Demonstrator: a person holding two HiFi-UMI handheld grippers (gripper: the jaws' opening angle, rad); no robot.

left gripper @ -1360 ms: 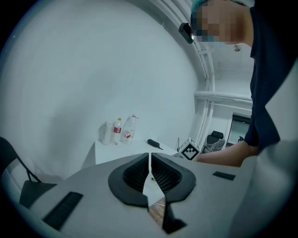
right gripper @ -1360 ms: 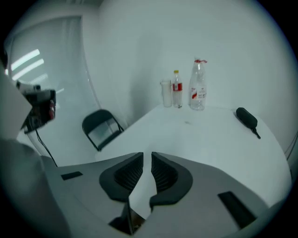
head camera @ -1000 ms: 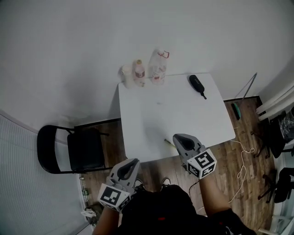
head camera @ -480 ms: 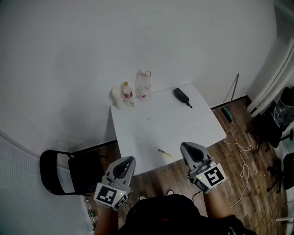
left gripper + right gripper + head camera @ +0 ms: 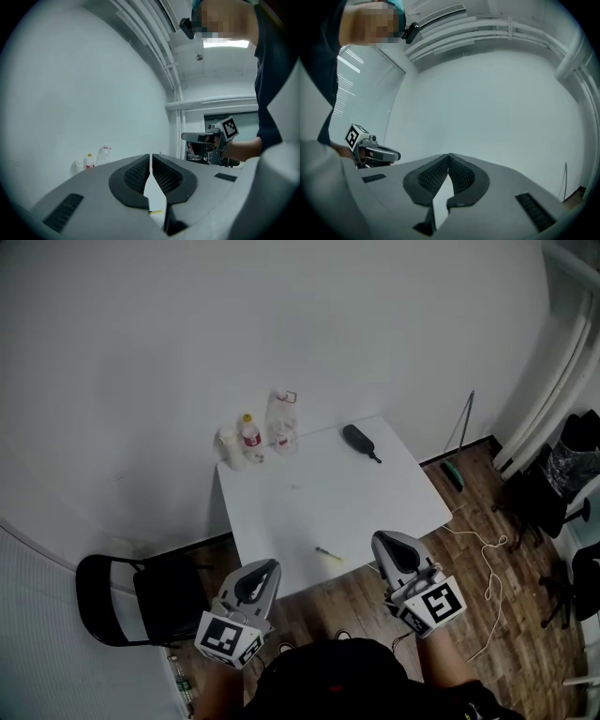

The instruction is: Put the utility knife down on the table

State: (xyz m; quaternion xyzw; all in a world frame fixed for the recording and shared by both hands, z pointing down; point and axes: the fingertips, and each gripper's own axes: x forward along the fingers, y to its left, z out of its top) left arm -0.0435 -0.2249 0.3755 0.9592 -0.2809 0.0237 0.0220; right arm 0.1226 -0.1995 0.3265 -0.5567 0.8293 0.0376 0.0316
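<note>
Utility knife (image 5: 328, 554) lies on table (image 5: 375, 493); left gripper (image 5: 263, 568) and right gripper (image 5: 385, 541) both pinched together, empty, so task looks done.

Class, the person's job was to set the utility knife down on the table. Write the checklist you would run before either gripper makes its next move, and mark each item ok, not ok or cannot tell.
1. The utility knife lies flat on the table: ok.
2. The knife is wholly on the tabletop, though near the front edge: ok.
3. The left gripper has its jaws together with nothing between them: ok.
4. The right gripper has its jaws together with nothing between them: ok.
5. The blade is retracted: cannot tell, too small to see.
6. The bottles stand upright at the far corner, well apart from the knife: ok.
</note>
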